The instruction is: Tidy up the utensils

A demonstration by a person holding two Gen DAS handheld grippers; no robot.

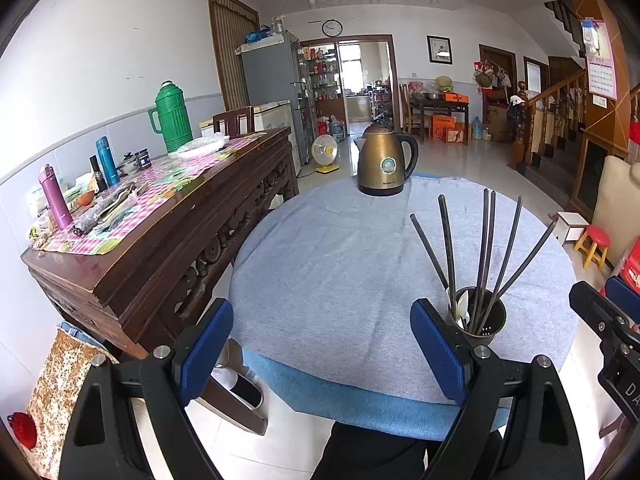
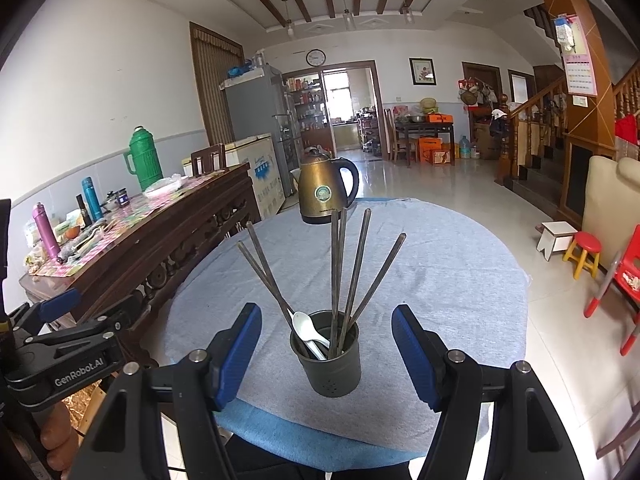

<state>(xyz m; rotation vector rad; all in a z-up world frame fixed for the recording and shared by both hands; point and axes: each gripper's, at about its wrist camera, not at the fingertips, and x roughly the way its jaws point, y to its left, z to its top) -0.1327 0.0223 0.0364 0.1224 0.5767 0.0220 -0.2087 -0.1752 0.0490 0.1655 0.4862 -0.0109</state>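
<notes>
Left tool (image 1: 324,350) spread wide and empty, right tool (image 2: 326,354) likewise spread, side by side

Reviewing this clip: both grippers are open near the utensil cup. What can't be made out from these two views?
- Lower ends of the six dark chopsticks and the white plastic spoon: hidden inside the dark metal utensil cup, both views.
- Cup's left side: covered by the left gripper's blue pad, left wrist view.
- Round grey-clothed table's near edge: behind the right gripper.
- Bronze electric kettle's label: too small.

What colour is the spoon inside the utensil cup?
White; the spoon shows best in the right wrist view, lying in the dark cup.
</notes>
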